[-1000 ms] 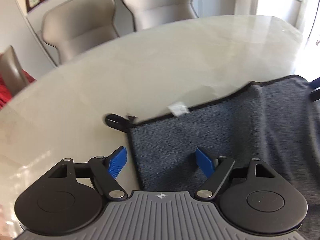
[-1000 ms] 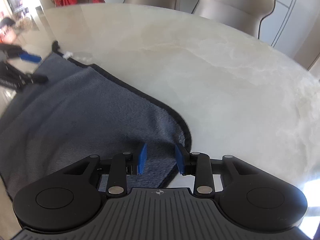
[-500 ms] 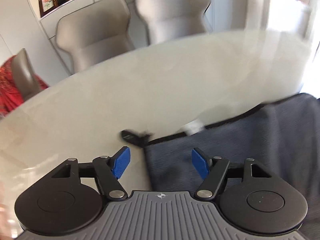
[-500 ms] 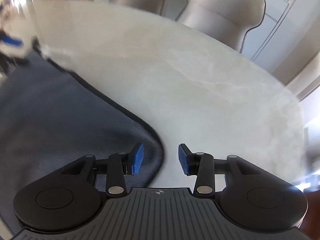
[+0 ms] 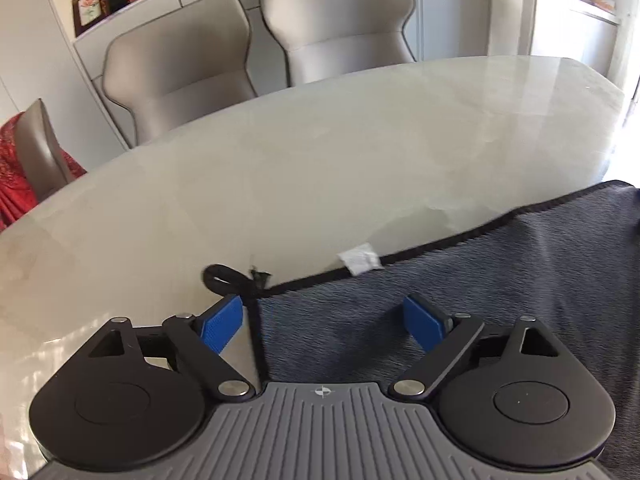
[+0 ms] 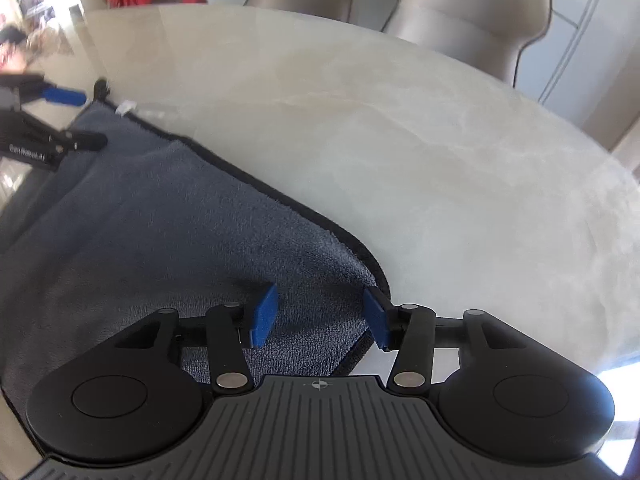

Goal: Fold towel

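A dark blue-grey towel [image 5: 500,280] with black edging lies flat on the marble table [image 5: 320,152]. Its black hanging loop [image 5: 224,278] and white label [image 5: 360,258] sit at its far-left corner. My left gripper [image 5: 324,322] is open over that corner, the towel's left edge running between its blue pads. In the right wrist view the towel [image 6: 168,232] spreads to the left. My right gripper [image 6: 320,318] is open over the towel's rounded right corner [image 6: 372,264]. The left gripper also shows in the right wrist view [image 6: 76,120] at the far left.
Beige chairs [image 5: 180,76] stand along the table's far side, one more [image 6: 472,12] in the right wrist view. A red cloth [image 5: 12,176] hangs over a chair at the left. Shelving with a picture frame [image 5: 86,14] is behind.
Both grippers have drawn back toward the towel's near side and now sit over its two far corners. The right gripper has opened wider. The towel lies as before.
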Available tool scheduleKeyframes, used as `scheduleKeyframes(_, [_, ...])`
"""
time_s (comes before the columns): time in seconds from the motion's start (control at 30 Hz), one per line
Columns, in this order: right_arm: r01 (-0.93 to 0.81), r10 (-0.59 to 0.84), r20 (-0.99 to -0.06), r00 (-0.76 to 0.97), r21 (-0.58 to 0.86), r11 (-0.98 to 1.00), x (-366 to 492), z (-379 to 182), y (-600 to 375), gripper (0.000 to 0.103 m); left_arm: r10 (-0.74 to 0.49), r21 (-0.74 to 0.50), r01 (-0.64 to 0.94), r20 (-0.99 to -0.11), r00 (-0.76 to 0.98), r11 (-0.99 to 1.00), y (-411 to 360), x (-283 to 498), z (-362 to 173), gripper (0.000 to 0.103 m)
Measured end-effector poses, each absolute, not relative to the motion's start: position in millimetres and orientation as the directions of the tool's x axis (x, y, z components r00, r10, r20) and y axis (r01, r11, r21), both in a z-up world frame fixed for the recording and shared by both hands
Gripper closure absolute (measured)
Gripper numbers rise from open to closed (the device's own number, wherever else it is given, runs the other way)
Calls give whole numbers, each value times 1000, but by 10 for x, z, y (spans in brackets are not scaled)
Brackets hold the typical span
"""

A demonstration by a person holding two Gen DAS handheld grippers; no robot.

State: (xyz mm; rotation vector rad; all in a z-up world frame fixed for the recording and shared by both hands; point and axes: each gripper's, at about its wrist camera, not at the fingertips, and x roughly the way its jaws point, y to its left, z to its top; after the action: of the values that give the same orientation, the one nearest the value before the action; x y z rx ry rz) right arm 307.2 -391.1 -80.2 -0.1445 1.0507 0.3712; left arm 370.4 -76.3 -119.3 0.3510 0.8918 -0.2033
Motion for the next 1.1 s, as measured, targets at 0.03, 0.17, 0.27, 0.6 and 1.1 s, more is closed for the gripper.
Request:
scheduleKeyframes(0.03, [-368, 223, -868, 444, 50, 928, 3072, -804, -3901, 58, -25, 214, 312, -788, 615, 926, -755, 3730, -1200, 7])
scheduleKeyframes(0.17, [-335, 187, -872, 453, 27, 942, 3011, -788, -3819, 57, -23, 179, 285, -810, 586, 942, -735, 3775, -1155, 15])
scheduleKeyframes(0.27, [-331, 209, -868, 451, 55, 942, 2775, -697, -3690, 55, -91, 103, 301, -819, 567, 948, -730, 3532, -984, 16])
scheduleKeyframes(0.6, [-198, 377, -818, 436, 321, 926, 1473, -723, -3443, 48, -188, -29, 282, -809, 556, 959, -551, 2260, -846, 13])
scheduleKeyframes(1.1, [-188, 296, -861, 414, 237, 953, 1142, -802, -3510, 58, -183, -57, 289, -883, 433, 956, -449, 1957, -1047, 13])
